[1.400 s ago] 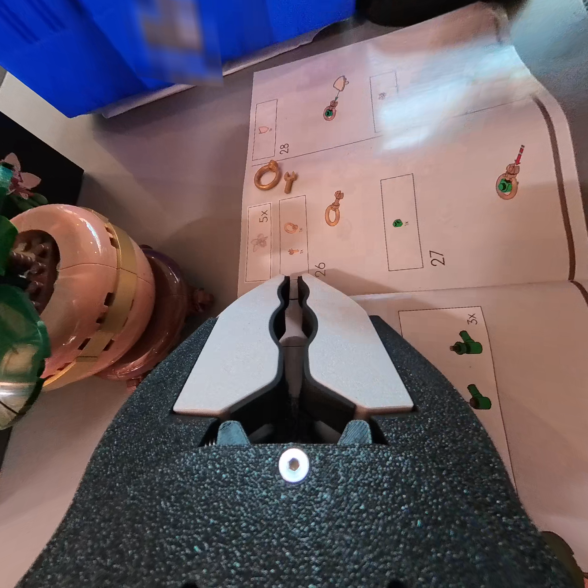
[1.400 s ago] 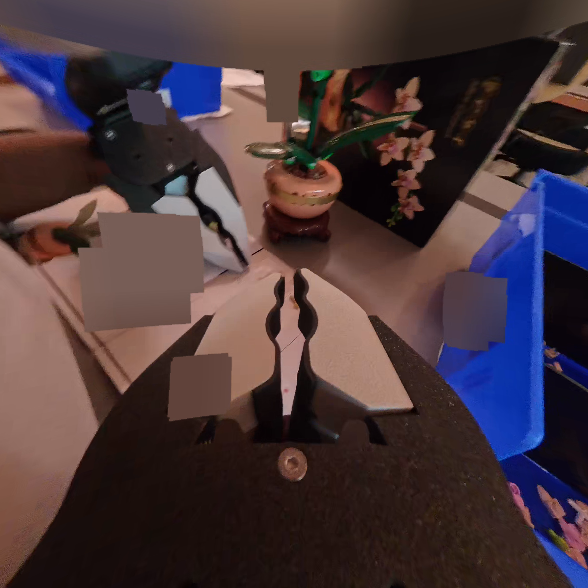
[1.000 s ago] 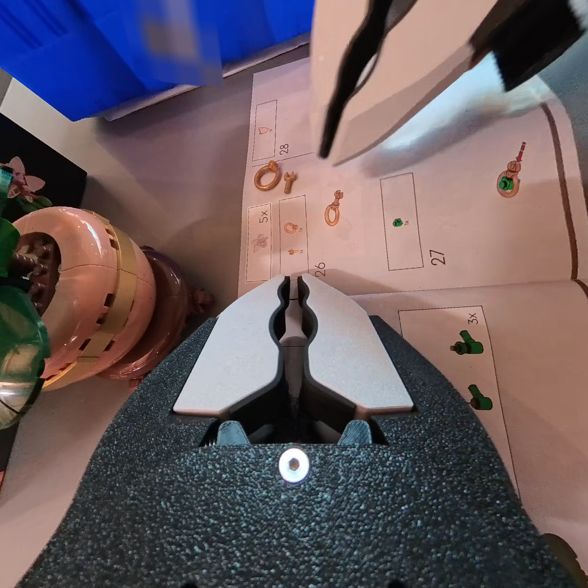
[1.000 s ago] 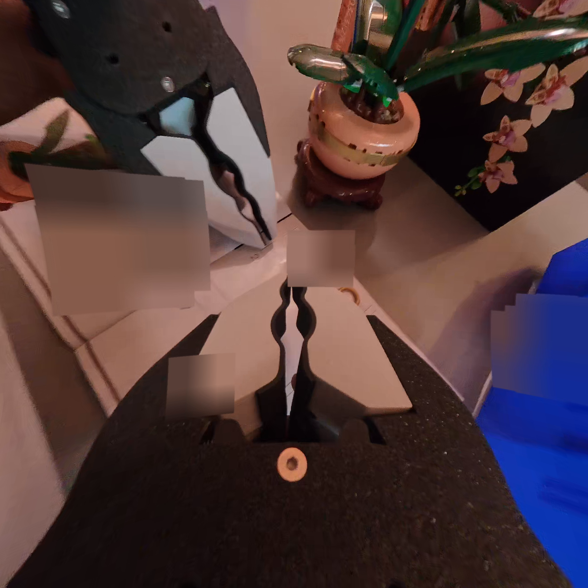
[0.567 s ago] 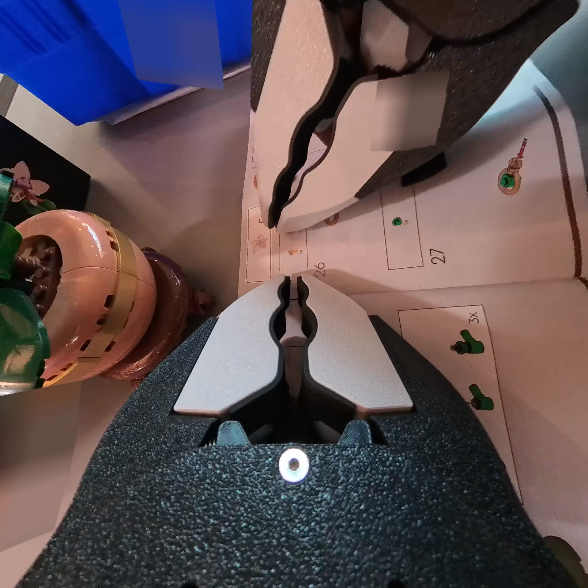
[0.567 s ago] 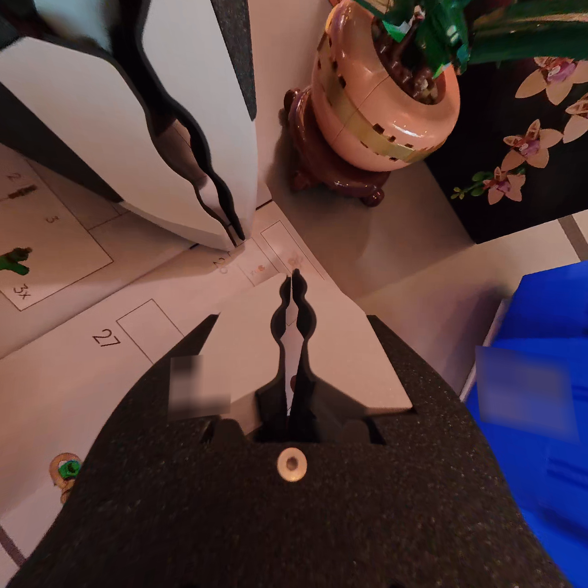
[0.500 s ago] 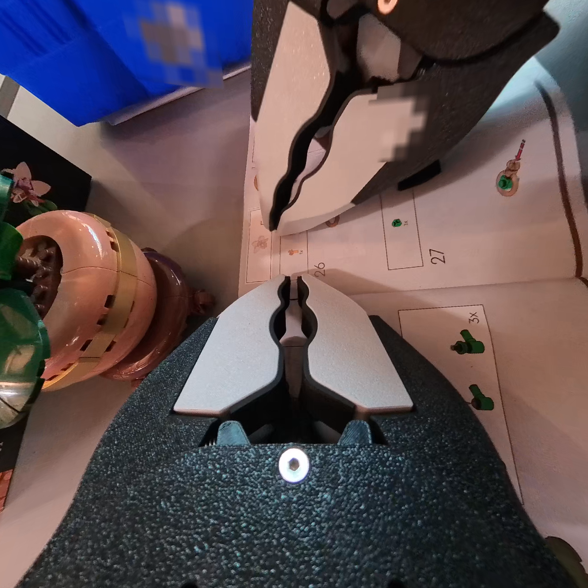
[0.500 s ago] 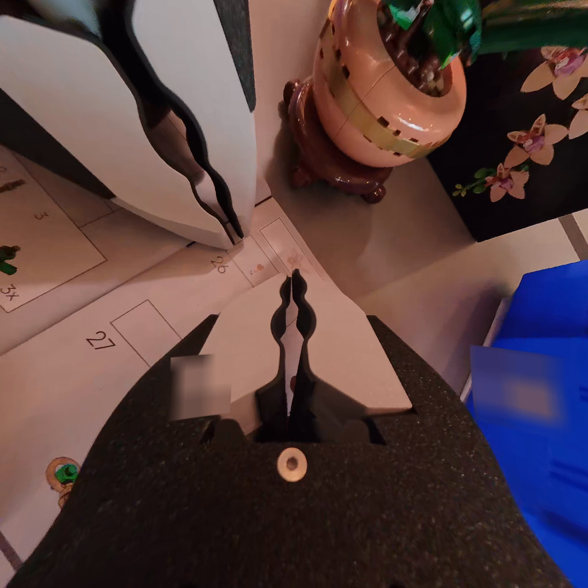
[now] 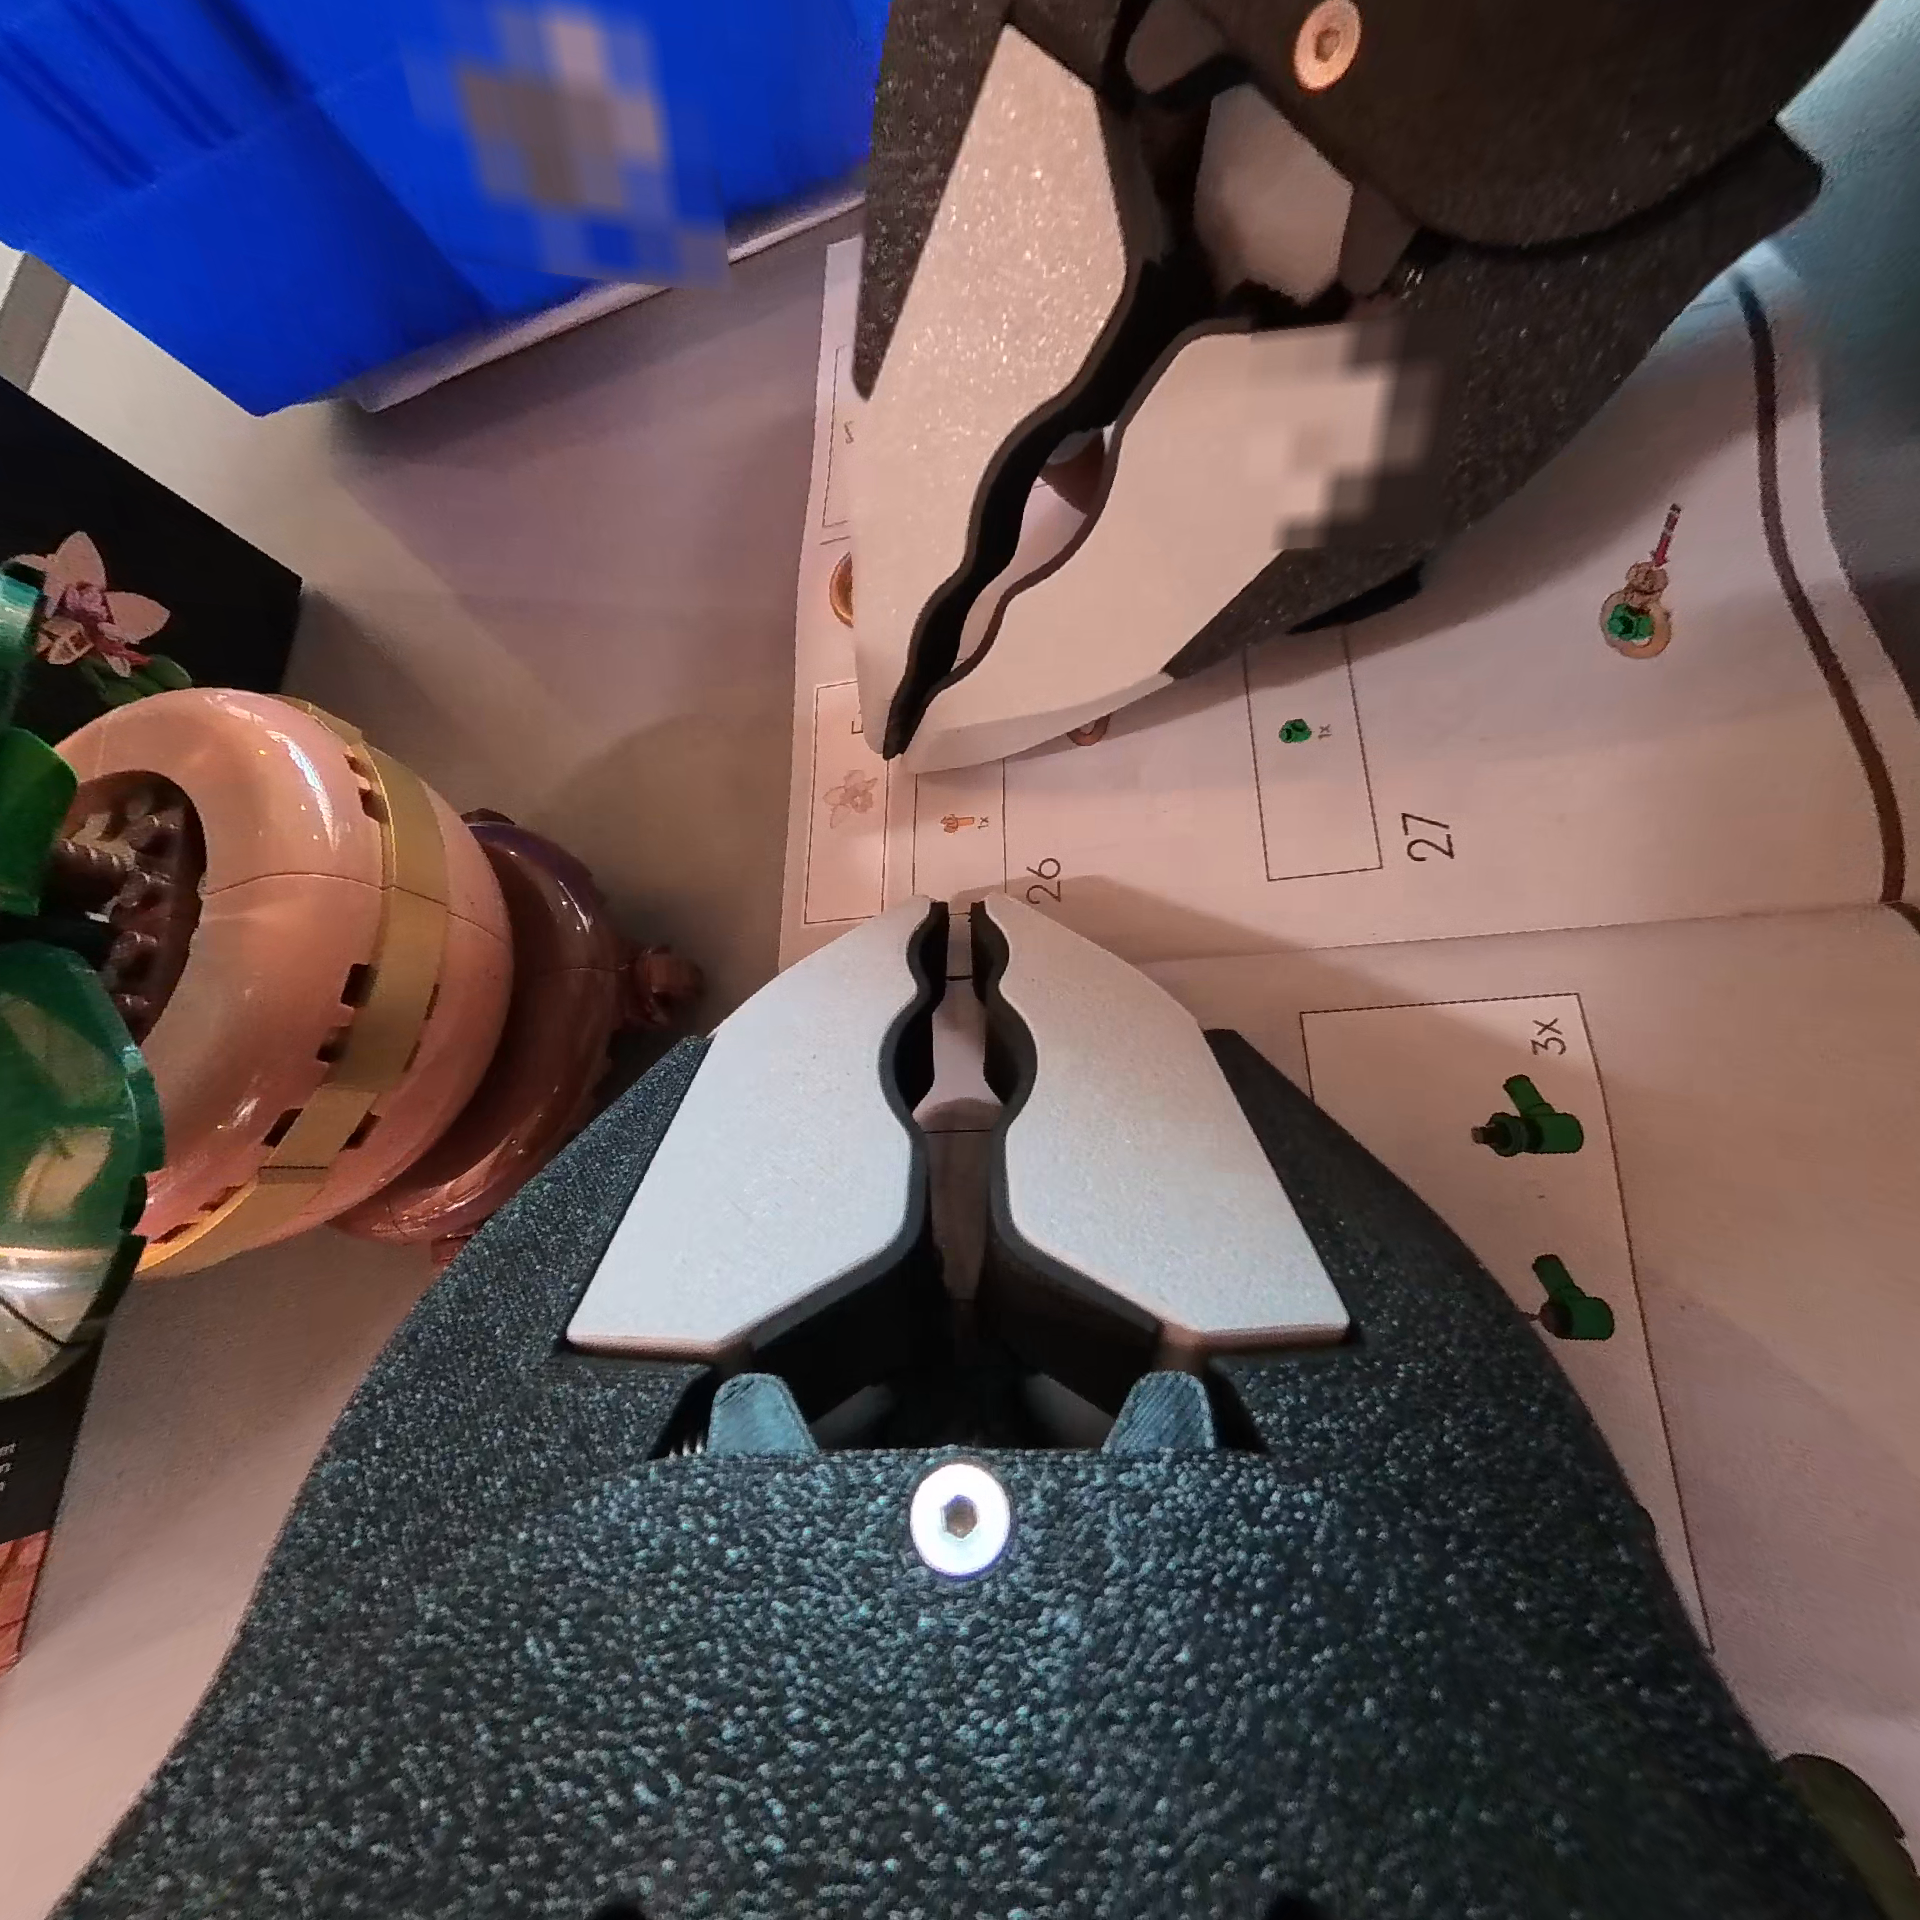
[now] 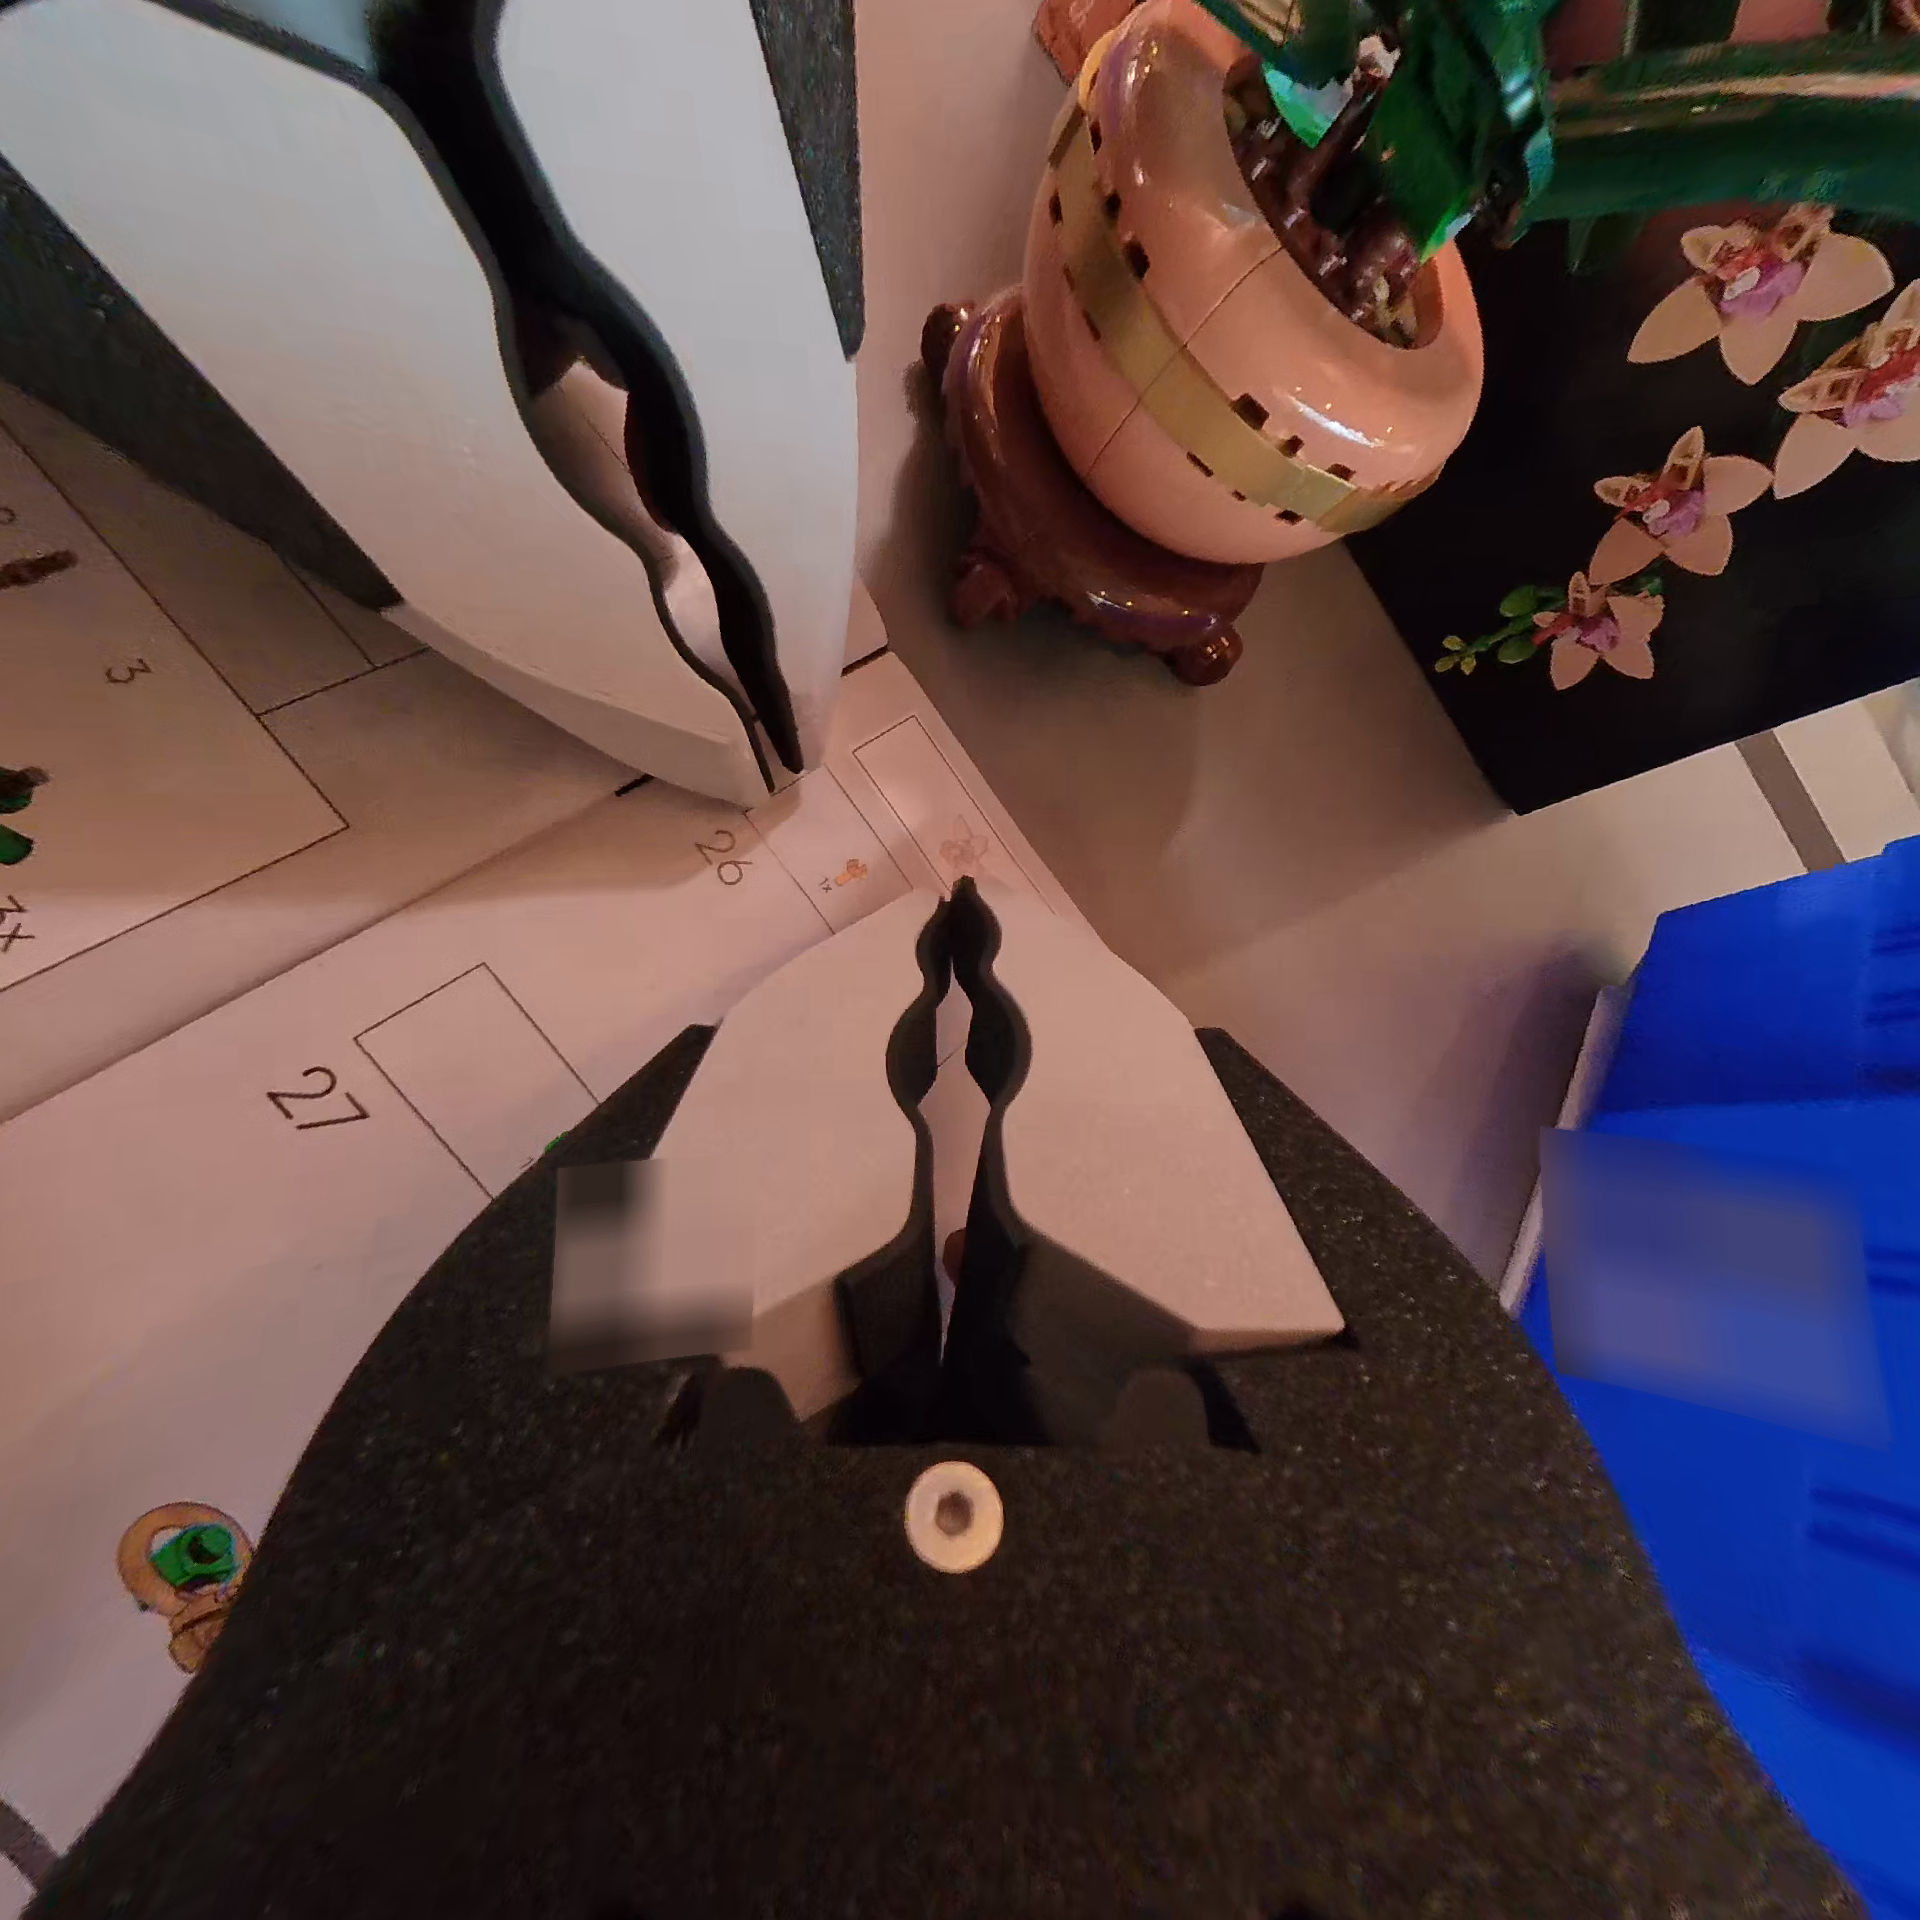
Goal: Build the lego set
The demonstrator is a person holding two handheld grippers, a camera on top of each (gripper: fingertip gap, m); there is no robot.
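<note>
The open instruction booklet [image 9: 1558, 831] lies on the grey table. A gold ring piece [image 9: 840, 587] rests on its left page, mostly covered by my right gripper [image 9: 896, 740]. That gripper comes down from above with its tips on the page, jaws shut. In its own view [image 10: 961, 891] the tips meet over the page edge, and I see nothing held between them. My left gripper [image 9: 961, 912] hovers over the booklet's fold, jaws nearly together and empty; it also shows in the right wrist view [image 10: 777, 767]. The two sets of tips are close together.
The built pink flower pot [image 9: 312, 935] on its brown base stands just left of the booklet, with green leaves [image 9: 42, 1091]; it also shows in the right wrist view [image 10: 1247, 343]. A black set box [image 10: 1787, 623] stands behind it. Blue bins [image 9: 312, 156] [image 10: 1714, 1558] border the table.
My right gripper swung in from the far side and came down onto the booklet, covering the gold ring and the small gold piece beside it. My left gripper barely moved.
</note>
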